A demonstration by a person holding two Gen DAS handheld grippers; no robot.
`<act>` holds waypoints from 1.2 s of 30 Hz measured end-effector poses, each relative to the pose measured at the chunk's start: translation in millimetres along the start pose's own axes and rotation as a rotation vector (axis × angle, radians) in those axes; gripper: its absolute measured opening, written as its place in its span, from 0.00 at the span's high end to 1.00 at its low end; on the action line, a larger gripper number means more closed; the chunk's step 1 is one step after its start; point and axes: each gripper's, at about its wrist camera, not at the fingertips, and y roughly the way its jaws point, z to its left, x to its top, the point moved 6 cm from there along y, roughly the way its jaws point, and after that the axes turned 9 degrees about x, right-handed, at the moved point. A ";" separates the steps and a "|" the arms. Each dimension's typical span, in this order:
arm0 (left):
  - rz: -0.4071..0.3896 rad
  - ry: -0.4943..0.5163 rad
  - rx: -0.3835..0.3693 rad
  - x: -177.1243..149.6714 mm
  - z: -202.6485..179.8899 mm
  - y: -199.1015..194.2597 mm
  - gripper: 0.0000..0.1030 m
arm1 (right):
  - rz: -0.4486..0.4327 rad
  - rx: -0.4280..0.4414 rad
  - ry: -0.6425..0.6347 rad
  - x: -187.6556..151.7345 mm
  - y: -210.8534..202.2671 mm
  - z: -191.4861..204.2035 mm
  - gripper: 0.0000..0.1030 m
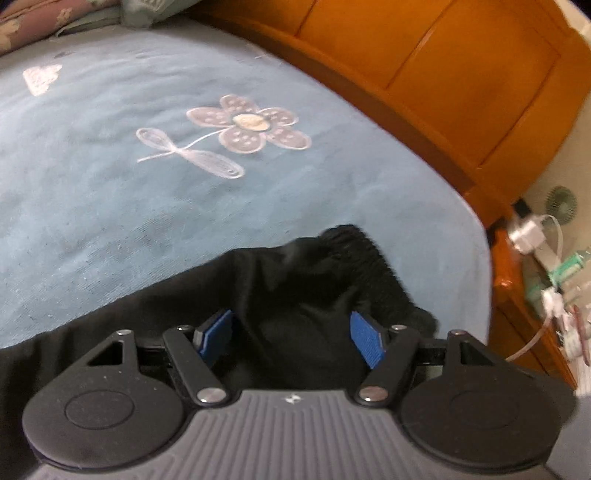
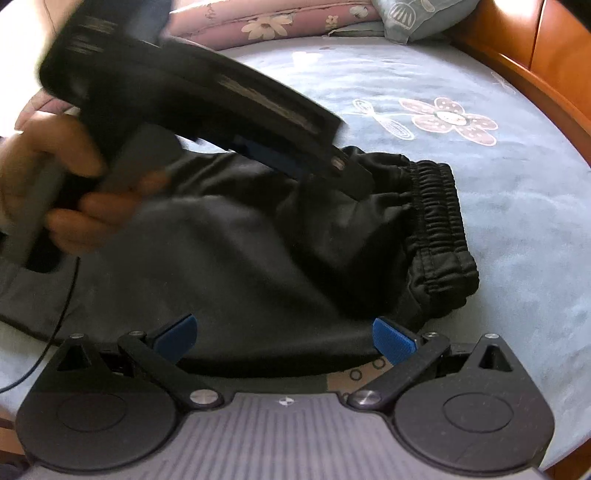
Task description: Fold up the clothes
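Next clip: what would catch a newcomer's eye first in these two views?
The black trousers lie crumpled on the pale blue bedspread, their gathered elastic waistband toward the embroidered flower. The left gripper, held in a hand, hovers open above the fabric near the waistband. The right gripper is open at the near edge.

Bare blue sheet (image 1: 110,184) beyond the black pants (image 2: 295,240) is open: room to pass up toward the flower print (image 1: 243,127). Far edge is blocked by pillows (image 2: 280,18). Wooden headboard (image 1: 424,62) walls off the side past the waistband (image 2: 439,206), with a cluttered nightstand (image 1: 546,295) below it. Left gripper (image 2: 325,170) and hand (image 2: 48,184) hang over the pants, crowding the space above them.
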 end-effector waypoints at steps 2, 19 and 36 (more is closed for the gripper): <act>0.009 -0.017 0.013 -0.2 3.0 4.6 0.32 | -0.002 0.010 0.008 -1.5 -1.6 -0.1 0.00; 0.059 -0.039 0.269 -63.1 60.1 -113.1 0.32 | 0.107 0.073 0.205 31.2 -8.9 -5.2 0.00; 0.158 -0.391 0.456 -187.9 151.6 -178.8 0.32 | 0.339 0.061 0.133 61.8 69.3 79.8 0.00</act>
